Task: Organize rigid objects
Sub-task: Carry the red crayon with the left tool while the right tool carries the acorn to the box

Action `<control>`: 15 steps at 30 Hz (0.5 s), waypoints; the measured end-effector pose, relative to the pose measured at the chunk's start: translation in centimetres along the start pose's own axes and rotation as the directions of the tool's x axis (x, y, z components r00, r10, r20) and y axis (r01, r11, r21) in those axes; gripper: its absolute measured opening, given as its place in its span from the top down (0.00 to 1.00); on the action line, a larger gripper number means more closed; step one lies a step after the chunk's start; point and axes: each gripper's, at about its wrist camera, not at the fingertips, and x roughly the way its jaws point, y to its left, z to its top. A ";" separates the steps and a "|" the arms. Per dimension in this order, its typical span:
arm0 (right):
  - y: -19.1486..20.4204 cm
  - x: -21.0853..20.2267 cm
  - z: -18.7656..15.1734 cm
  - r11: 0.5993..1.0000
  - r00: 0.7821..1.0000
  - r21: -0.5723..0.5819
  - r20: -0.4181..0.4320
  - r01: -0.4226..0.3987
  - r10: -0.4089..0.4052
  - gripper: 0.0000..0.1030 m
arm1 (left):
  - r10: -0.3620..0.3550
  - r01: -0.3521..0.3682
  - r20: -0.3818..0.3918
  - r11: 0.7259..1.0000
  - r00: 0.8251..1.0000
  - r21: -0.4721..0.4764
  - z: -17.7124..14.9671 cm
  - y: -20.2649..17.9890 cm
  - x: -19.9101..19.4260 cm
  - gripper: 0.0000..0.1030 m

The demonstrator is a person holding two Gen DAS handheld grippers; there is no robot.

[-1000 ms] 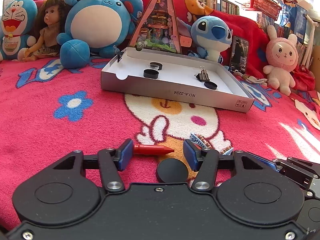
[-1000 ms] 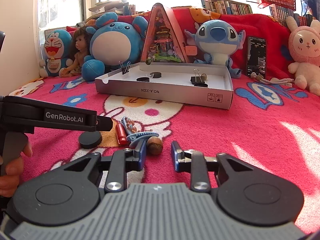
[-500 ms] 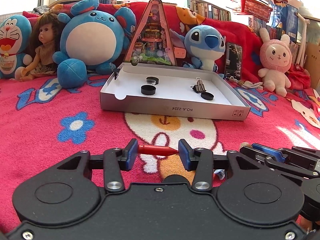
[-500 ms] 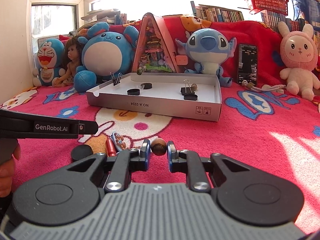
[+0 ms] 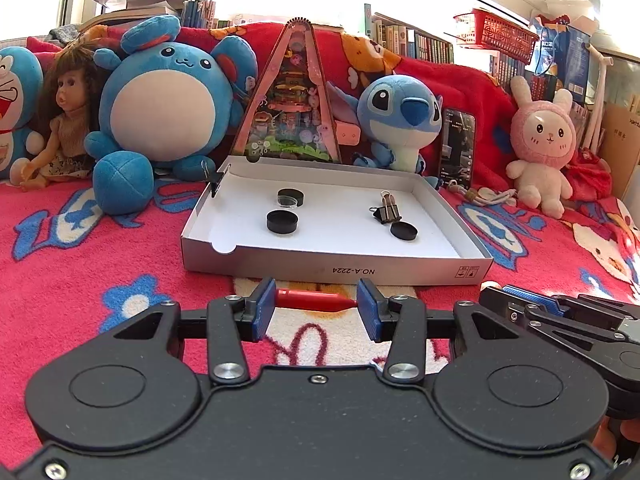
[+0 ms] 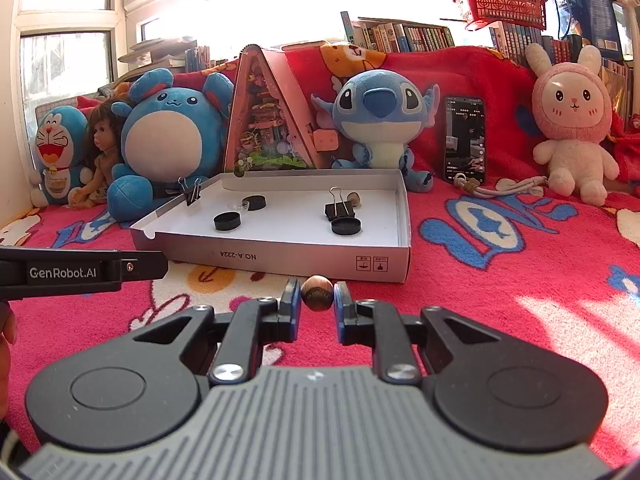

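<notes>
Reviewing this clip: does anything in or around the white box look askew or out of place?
One oddity: a black binder clip is clamped onto the white box's left wall rather than lying inside like the other binder clip. The black caps sit flat; nothing looks spilled or damaged.

A home bedroom: plush toys point(image 5: 172, 92) line a cartoon blanket point(image 5: 80, 264), bookshelves point(image 6: 408, 34) behind.

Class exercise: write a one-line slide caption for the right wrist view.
Right gripper shut on a small brown nut, held in front of the white cardboard tray on a red blanket.
</notes>
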 end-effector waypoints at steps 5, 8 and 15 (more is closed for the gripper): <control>-0.4 0.7 1.5 1.000 1.000 0.010 0.017 0.020 -0.020 0.79 | -0.009 0.009 0.015 1.000 1.000 0.001 1.7 0.4 0.8 0.59; -0.7 1.2 2.3 1.000 0.999 0.007 0.028 0.027 -0.027 0.79 | -0.019 0.019 0.017 1.000 1.000 -0.006 2.6 0.6 1.5 0.59; -1.1 2.7 3.8 0.998 0.998 0.008 0.038 0.057 -0.057 0.79 | -0.047 0.048 0.019 0.998 0.999 -0.033 4.3 1.4 3.5 0.59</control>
